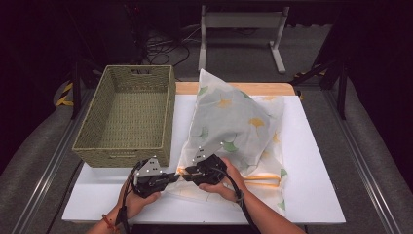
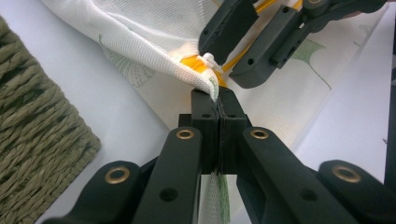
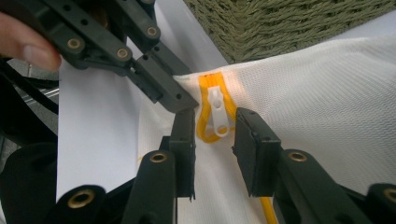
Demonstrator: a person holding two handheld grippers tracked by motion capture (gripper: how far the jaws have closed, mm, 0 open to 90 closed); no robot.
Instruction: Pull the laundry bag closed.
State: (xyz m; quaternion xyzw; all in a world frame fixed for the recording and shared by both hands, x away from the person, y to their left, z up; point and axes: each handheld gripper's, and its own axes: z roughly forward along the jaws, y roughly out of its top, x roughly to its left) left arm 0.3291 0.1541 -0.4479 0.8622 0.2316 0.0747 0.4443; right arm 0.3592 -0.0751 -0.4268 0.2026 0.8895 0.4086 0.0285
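1. Two claws meet at the mesh bag's (image 1: 234, 122) near corner on my counter (image 1: 311, 195).
2. My left claw (image 2: 218, 100) is clenched on the bag's corner fabric.
3. My right claw (image 3: 215, 128) stands released, the white zipper pull (image 3: 218, 112) between its pads, untouched.

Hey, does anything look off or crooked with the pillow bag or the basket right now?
Nothing damaged or spilled. The pillow bag lies askew, its far corner past the white board. The left gripper pinches its corner; the zipper pull sits between the right gripper's open jaws.
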